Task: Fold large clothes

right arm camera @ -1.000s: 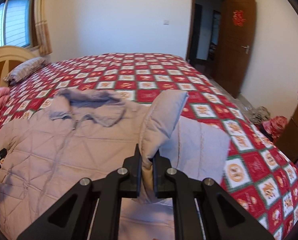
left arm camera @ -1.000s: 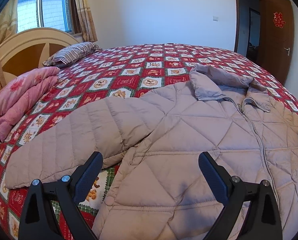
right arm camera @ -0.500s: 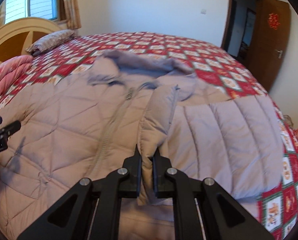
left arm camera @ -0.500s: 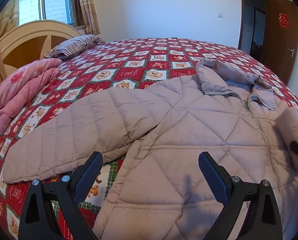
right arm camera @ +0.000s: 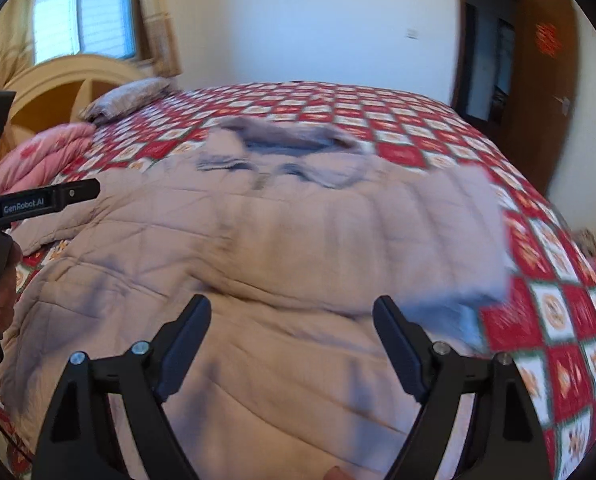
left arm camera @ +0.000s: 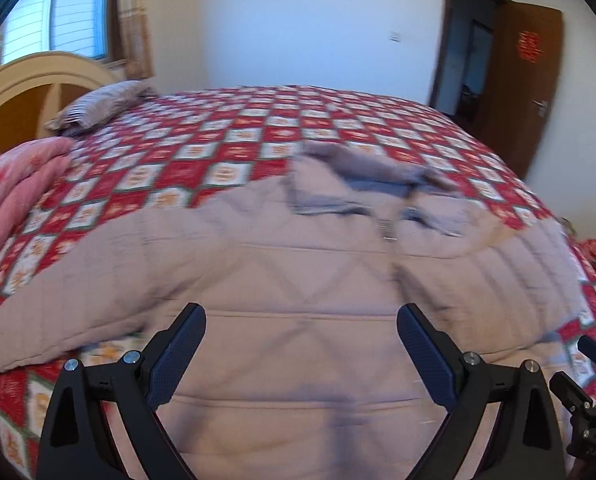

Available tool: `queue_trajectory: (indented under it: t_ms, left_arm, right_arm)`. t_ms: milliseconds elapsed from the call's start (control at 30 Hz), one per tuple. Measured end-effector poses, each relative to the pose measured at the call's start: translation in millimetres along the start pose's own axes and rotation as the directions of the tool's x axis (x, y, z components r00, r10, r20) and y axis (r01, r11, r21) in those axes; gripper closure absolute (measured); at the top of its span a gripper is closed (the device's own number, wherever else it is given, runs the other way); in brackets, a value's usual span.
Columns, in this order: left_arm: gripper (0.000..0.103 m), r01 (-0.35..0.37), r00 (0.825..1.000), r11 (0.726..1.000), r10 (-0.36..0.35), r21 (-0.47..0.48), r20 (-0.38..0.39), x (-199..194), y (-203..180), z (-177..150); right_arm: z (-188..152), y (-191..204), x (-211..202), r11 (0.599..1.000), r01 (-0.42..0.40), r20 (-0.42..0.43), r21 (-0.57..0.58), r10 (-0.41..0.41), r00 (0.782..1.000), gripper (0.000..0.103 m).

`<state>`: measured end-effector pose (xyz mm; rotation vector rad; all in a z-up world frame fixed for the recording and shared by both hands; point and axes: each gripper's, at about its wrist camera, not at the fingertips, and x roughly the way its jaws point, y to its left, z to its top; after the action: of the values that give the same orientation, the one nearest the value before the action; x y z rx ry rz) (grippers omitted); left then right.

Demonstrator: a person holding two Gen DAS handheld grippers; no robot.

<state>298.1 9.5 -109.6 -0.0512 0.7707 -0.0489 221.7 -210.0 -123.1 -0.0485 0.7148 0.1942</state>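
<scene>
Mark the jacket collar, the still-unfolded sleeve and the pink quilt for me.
jacket collar point(right arm camera: 286, 136): right wrist view, on the raised back of the collar.
unfolded sleeve point(left arm camera: 98, 280): left wrist view, mid-length of the sleeve lying out on the bedspread.
pink quilt point(left arm camera: 14, 196): left wrist view, on its folded top.

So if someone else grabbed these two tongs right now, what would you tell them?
Left tongs: open, empty, above the jacket front.
Right tongs: open, empty, also over the jacket.
Jacket lies front up on the bed, collar toward the far side.
Done: right sleeve is folded across the chest.
Left: the other sleeve is spread out to the side; fold it in, then fold the body.
</scene>
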Motion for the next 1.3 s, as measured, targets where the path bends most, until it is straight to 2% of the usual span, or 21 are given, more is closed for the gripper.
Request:
queue_trajectory:
  t_ms: [167,300,367,400,433,533,700,833,1000,1167,1300]
  left_arm:
    - [0.006,0.085,0.993,0.994,-0.080,0.063,-0.083,32.0,-65.9,-2.1]
    - [0.006,0.130,0.978,0.990,-0.118,0.061,-0.173,65.3,-97.9,-11.6]
    - [0.011,0.143,0.972,0.988,-0.128,0.064,-0.195,74.8,-109.7,-15.5]
    - [0.030,0.144,0.973,0.987,-0.126,0.077,-0.195,77.6,-115.9,-16.5]
    - [0.055,0.150,0.971,0.985,-0.130,0.088,-0.199,78.7,-119.8,-17.4]
    - [0.085,0.156,0.973,0.981,-0.132,0.118,-0.189,78.0,-124.1,-17.1]
    - [0.090,0.113,0.991,0.981,-0.099,0.159,-0.095,54.9,-105.5,-10.7]
    - [0.092,0.088,0.996,0.982,-0.082,0.166,-0.045,41.4,-84.1,-7.1]
    - [0.092,0.023,0.999,0.980,-0.029,0.197,0.028,29.7,-59.2,-5.9]
    - [0.091,-0.031,0.999,0.977,0.023,0.212,0.038,43.4,-45.9,-13.2]
    - [0.087,-0.074,0.996,0.978,0.081,0.193,-0.026,64.4,-40.3,-19.0]
  right_arm:
    - [-17.0,-48.0,-17.3,0.992,0.093,0.020,0.086,-0.096,0.995,0.017]
    - [-28.7,-70.1,-18.1,0.985,0.102,0.016,0.139,-0.105,0.994,0.017]
    - [-34.2,-74.6,-16.6,0.983,0.104,0.007,0.149,-0.107,0.994,0.017]
    - [-37.2,-76.7,-16.8,0.983,0.102,0.003,0.155,-0.104,0.995,0.017]
    - [-40.5,-78.7,-17.0,0.982,0.097,0.000,0.163,-0.098,0.995,0.017]
    - [-49.9,-86.5,-18.6,0.979,0.098,-0.007,0.176,-0.098,0.995,0.017]
    - [-58.3,-93.8,-16.9,0.974,0.100,-0.019,0.204,-0.098,0.995,0.017]
    - [-61.9,-89.1,-10.6,0.975,0.101,-0.033,0.197,-0.096,0.995,0.017]
    - [-64.6,-83.8,-6.7,0.979,0.099,-0.044,0.180,-0.092,0.995,0.017]
    - [-65.4,-84.3,-2.1,0.979,0.096,-0.061,0.180,-0.086,0.994,0.017]
    - [-65.9,-84.3,1.9,0.980,0.090,-0.081,0.178,-0.076,0.994,0.017]
